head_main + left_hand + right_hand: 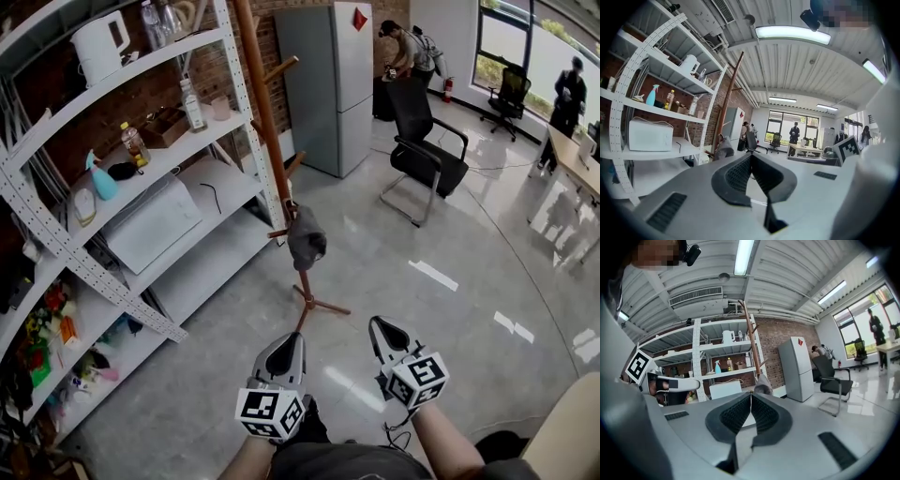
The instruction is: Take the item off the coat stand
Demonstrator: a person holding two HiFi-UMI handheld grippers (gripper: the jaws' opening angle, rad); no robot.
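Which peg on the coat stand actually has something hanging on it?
One at the lowest level, nearest the feet: the grey cap hangs there. The higher pegs on the coat stand are bare.

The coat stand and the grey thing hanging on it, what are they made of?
The coat stand looks like wood. It is reddish-brown with a smooth, slightly shiny pole, and pegs and feet of the same colour. The grey thing looks like soft cloth, maybe a cap. It is dull, and it droops and folds over its peg. I can't tell the exact fabric from here.

coat stand (pixel 272 141) cropped (top), item (pixel 306 242) indistinct
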